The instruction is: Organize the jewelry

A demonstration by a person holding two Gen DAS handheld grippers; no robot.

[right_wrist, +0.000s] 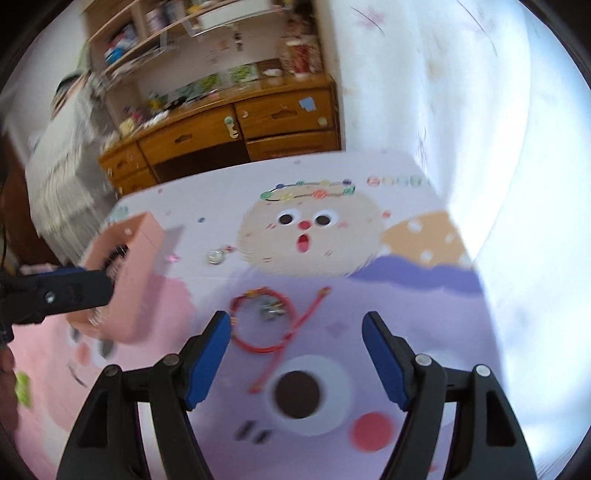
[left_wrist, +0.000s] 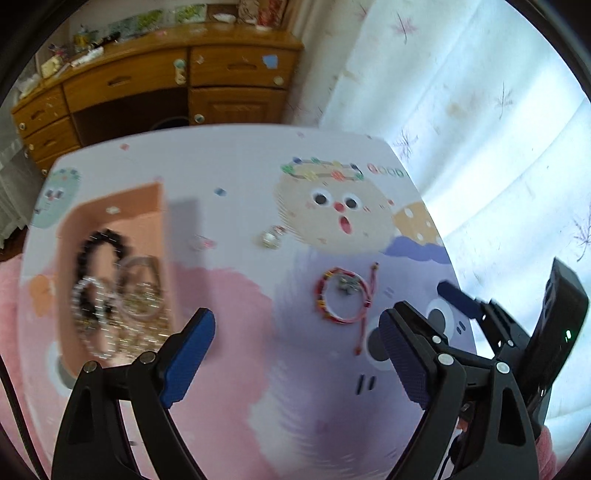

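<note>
A red beaded bracelet [left_wrist: 320, 301] [right_wrist: 258, 348] with a pink cord lies flat on the cartoon table mat [left_wrist: 240, 369], with a small silver piece [left_wrist: 345, 286] [right_wrist: 271, 312] inside its ring. My right gripper [right_wrist: 297, 354] hovers just short of it, open and empty, the bracelet by its left pad. My left gripper [left_wrist: 295, 350] is open and empty too, between the bracelet and a pink box [left_wrist: 110, 221] [right_wrist: 140, 258]. The box holds a black bead bracelet [left_wrist: 103, 240], clear bangles and a gold chain. A silver trinket [left_wrist: 271, 238] [right_wrist: 215, 256] lies farther back.
A wooden desk with drawers [left_wrist: 155, 81] [right_wrist: 236, 125] stands behind the table, with cluttered shelves [right_wrist: 147, 33] above it. A white curtain [left_wrist: 480, 110] hangs at the right. One left gripper finger [right_wrist: 74, 291] crosses in front of the pink box. A small pink piece [left_wrist: 203, 242] lies beside the box.
</note>
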